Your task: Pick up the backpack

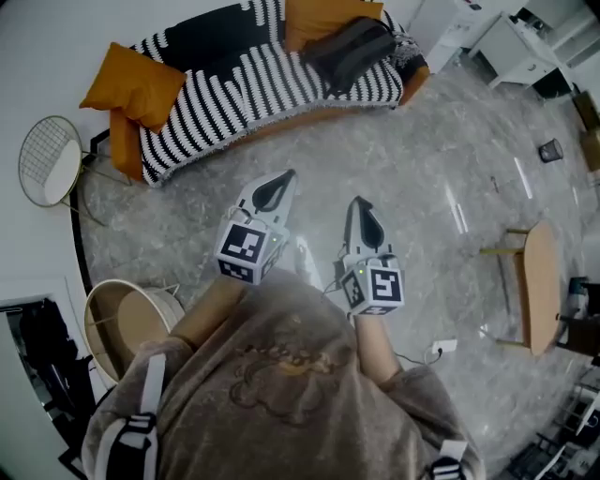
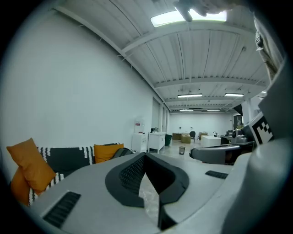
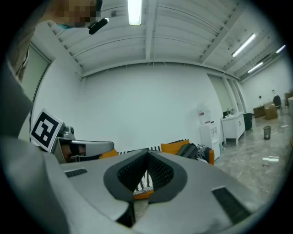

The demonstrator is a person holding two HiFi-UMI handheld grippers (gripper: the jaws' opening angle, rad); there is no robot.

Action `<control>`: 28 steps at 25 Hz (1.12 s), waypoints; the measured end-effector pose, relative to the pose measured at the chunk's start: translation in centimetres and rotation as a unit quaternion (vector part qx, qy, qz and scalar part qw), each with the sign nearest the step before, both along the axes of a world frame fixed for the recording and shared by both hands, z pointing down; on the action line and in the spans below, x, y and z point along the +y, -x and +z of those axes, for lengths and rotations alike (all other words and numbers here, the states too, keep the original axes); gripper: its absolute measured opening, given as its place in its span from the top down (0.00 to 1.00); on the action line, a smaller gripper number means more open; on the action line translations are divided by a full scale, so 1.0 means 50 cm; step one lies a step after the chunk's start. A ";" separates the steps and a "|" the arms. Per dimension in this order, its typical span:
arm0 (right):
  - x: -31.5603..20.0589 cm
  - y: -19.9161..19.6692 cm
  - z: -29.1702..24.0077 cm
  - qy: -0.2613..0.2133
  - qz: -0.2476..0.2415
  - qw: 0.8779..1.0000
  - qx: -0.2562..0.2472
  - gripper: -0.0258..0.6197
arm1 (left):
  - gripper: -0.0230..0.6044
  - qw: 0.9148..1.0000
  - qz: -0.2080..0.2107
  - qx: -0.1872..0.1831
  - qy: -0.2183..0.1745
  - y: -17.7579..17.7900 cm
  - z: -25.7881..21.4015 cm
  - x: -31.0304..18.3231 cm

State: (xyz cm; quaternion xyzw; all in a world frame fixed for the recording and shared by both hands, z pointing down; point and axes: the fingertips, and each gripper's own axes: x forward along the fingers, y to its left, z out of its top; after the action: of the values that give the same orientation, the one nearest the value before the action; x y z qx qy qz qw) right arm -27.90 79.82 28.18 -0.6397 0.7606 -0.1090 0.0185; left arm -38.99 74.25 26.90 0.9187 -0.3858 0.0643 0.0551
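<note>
Sleeves of the person, brown-grey, at the near edge of the head view. Left tool [image 1: 284, 178], jaws shut together on nothing, held about level above the floor [image 1: 422, 187]. Right tool [image 1: 360, 203], just beside it, jaws likewise closed and empty; both point toward the sofa. Floor, grey marbled and glossy, bare between the tools and the sofa. Sofa [image 1: 234, 98], draped in a black-and-white striped cover, along the far wall. Orange cushion [image 1: 133, 84] at the sofa's left end. Backpack [image 1: 350, 47], dark grey, lying on the seat at the sofa's right end against a second orange cushion [image 1: 323, 17], well apart from both tools.
</note>
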 end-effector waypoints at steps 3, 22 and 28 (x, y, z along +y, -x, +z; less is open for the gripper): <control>-0.031 -0.020 0.014 0.000 0.002 1.000 -0.002 0.96 | 0.97 1.000 0.005 -0.003 -0.001 -0.024 0.008 -0.036; -0.392 -0.194 0.047 0.027 0.043 0.999 -0.010 0.96 | 0.97 0.998 0.056 -0.012 0.013 -0.211 0.031 -0.429; -0.559 -0.235 0.031 0.021 0.054 0.998 -0.010 0.96 | 0.97 0.997 0.067 -0.023 0.002 -0.247 0.014 -0.599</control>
State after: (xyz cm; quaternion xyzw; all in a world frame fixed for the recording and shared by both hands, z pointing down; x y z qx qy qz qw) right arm -16.14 51.89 29.73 -0.6791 0.7221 -0.1307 0.0185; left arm -26.65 44.31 27.59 0.9406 -0.3242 0.0902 0.0440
